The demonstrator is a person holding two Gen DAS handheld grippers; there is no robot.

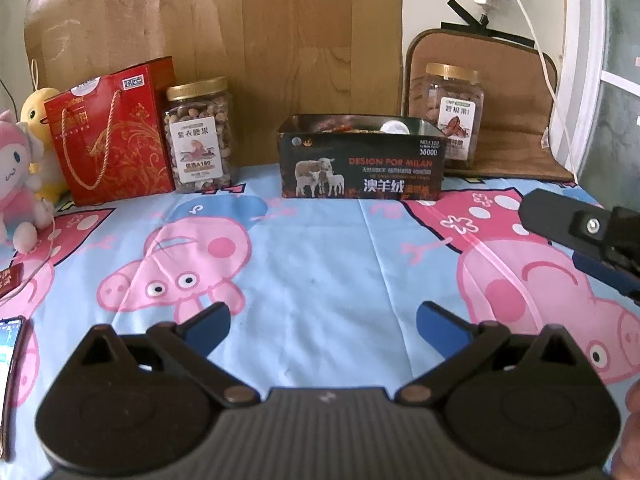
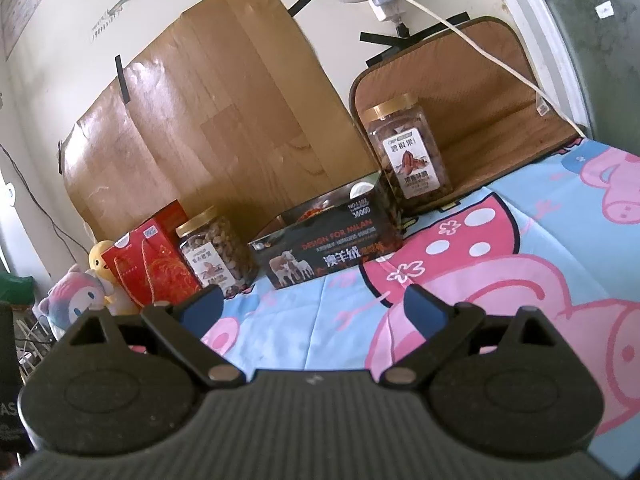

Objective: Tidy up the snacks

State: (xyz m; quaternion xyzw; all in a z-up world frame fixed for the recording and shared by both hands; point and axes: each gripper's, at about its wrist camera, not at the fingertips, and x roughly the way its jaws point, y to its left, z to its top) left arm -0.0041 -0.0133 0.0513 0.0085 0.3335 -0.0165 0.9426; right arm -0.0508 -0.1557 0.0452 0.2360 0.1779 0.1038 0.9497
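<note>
Snack box point(image 1: 362, 168) sits at 12 o'clock from left gripper point(image 1: 322, 322), well apart, long axis crosswise, pecan jar point(image 1: 450, 114) just behind its right end. Both grippers spread wide, empty. Right gripper point(image 2: 314, 306) sees box at 12 o'clock; which hand nearer unclear.

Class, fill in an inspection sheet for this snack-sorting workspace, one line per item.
Surface: cartoon pig cloth, bare in the middle.
Job's things: two nut jars flank an open dark box; red gift bag at left.
Clutter: plush toys, phone.
Grippers: left gripper and right gripper open, empty.
Cables: white cord from wall power strip.
Surroundings: wood-pattern board, brown cushion.
</note>
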